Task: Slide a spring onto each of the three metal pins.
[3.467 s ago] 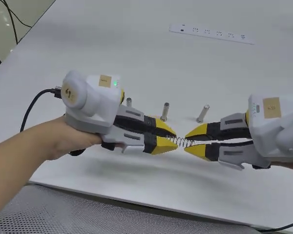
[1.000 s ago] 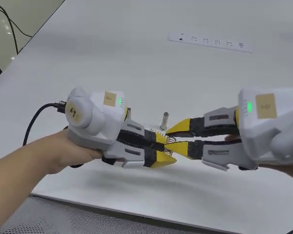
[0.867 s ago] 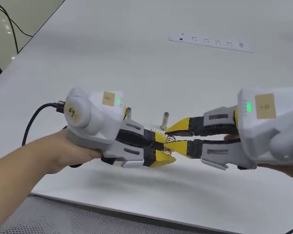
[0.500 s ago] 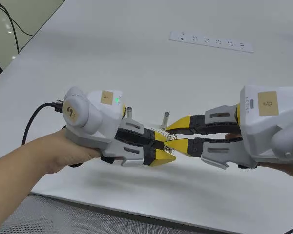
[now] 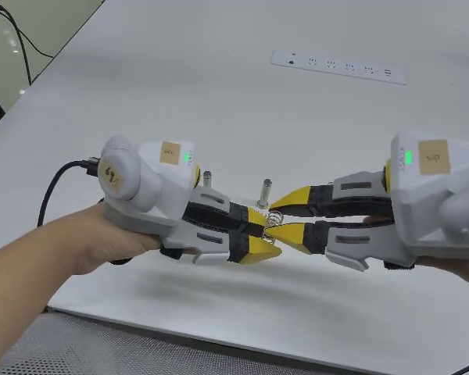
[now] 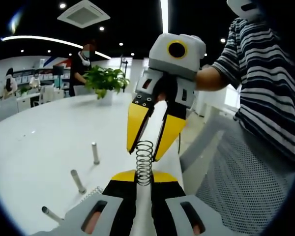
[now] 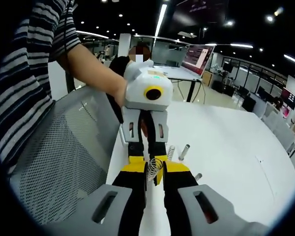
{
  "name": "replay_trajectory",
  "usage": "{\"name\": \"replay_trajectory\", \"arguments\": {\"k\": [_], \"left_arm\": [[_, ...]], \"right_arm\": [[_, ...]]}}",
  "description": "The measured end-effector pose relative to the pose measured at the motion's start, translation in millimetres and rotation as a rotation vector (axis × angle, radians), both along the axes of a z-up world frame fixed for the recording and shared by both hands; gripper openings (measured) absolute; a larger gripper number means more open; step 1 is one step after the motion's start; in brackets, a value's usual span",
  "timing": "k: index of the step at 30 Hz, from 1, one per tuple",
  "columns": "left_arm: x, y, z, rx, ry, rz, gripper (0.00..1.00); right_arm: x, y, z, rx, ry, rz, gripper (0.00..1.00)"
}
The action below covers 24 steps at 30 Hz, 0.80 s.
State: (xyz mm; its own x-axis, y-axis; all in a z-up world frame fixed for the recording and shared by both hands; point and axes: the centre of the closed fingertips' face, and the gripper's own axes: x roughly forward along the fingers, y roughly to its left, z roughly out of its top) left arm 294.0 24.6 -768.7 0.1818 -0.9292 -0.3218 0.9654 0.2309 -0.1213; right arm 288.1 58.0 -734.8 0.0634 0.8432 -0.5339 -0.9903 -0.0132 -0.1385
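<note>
A small steel spring sticks out of my left gripper, which is shut on its near end. My right gripper faces it tip to tip. Its yellow fingertips press on either side of the spring's free end. Both grippers hover above the table's front part. Three bare metal pins stand in a row on the white table. In the head view, two of the pins rise just behind the left gripper. Another spring sits beside a pin.
A white power strip lies at the far side of the table. A black cable trails off the left gripper. The table's front edge runs just below the grippers, with a mesh chair under it.
The right gripper let go of the spring's far end, moved left up to the left gripper's tips and took the spring across its body. The spring has shortened from stretched to slack.
</note>
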Motion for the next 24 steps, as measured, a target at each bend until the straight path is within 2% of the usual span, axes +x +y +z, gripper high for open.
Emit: {"name": "replay_trajectory", "arguments": {"k": [6,8,10,12,15,17,24], "left_arm": [[0.0,0.5,-0.8,0.002,0.011,0.012,0.03],[0.0,0.9,-0.9,-0.002,0.031,0.021,0.03],[1.0,1.4,-1.0,-0.002,0.032,0.026,0.03],[1.7,2.2,-1.7,-0.003,0.052,0.036,0.03],[3.3,4.2,-1.9,-0.005,0.053,0.048,0.05],[5.8,5.8,-2.3,-0.005,0.058,0.062,0.05],[8.5,9.2,-2.1,0.0,0.066,0.085,0.09]], "right_arm": [[-2.2,0.5,-0.3,0.0,-0.005,0.013,0.08],[-2.0,0.4,-0.1,-0.001,-0.011,0.014,0.08],[-2.2,0.5,-0.3,-0.003,-0.022,0.019,0.08],[-2.2,0.5,-0.5,-0.004,-0.027,0.021,0.08],[-2.5,1.0,0.6,-0.001,-0.034,0.023,0.07],[-2.2,1.8,1.3,-0.003,-0.059,0.024,0.07],[-1.7,2.3,-3.5,-0.022,-0.066,0.027,0.07]]}}
